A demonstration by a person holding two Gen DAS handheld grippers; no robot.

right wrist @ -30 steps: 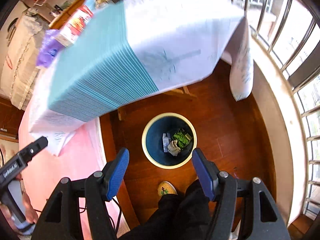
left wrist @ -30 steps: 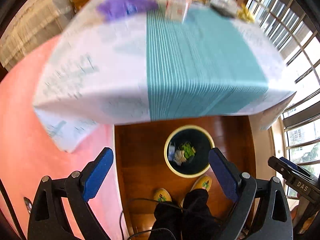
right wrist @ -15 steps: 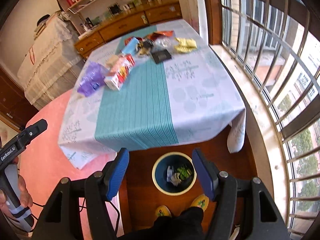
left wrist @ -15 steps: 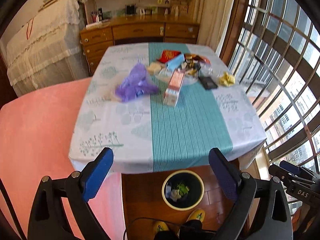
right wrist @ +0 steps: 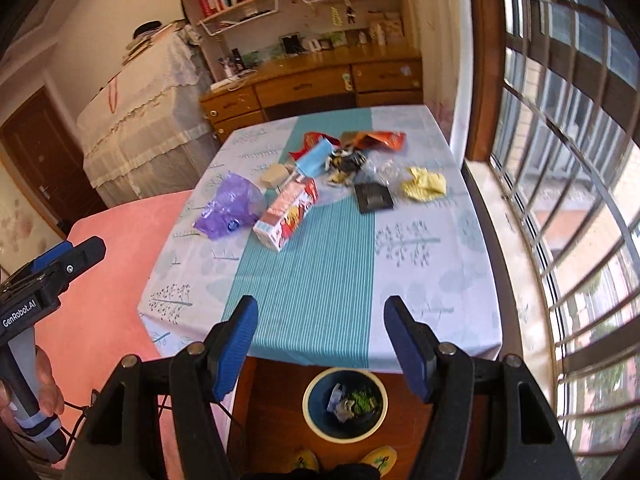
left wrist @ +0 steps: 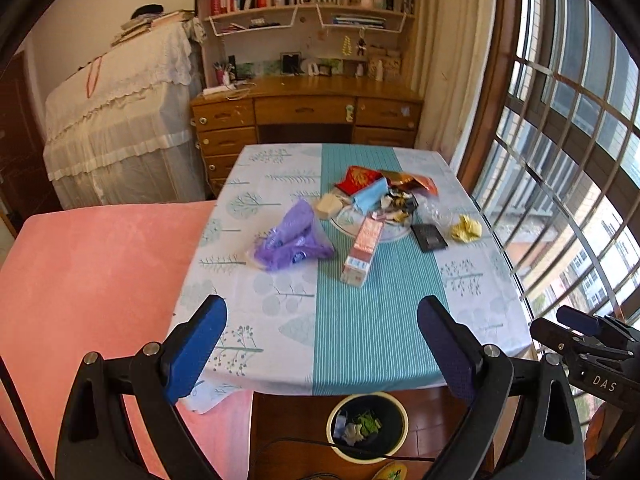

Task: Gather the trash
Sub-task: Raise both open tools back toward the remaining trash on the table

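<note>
Both tools stood above the near edge of the bench (left wrist: 372, 344), jaws spread and gripping nothing: the left tool (left wrist: 322, 344) and the right tool (right wrist: 320, 344). The near half of the tablecloth was bare and gave open room between the tools and the trash. A bin (left wrist: 402, 420) sat on the wooden floor just under the bench's near edge, with scraps inside. The trash lay in the far half. A purple bag (left wrist: 290, 238) lay left of the teal stripe. Just right of it a carton (left wrist: 362, 250) lay flat, its long axis running near to far, its far end on a plate's (left wrist: 394, 236) rim. Beyond it were heaped a blue wrapper (left wrist: 370, 196), a red packet (left wrist: 358, 178) and an orange packet (left wrist: 420, 182). A black card (left wrist: 430, 236) and a yellow crumple (left wrist: 466, 228) lay to the right, near the window-side edge. A pink bed (left wrist: 92, 280) bordered the bench on the left, barred windows (left wrist: 560, 128) on the right, and a wooden desk (left wrist: 306, 114) stood beyond the far edge.
</note>
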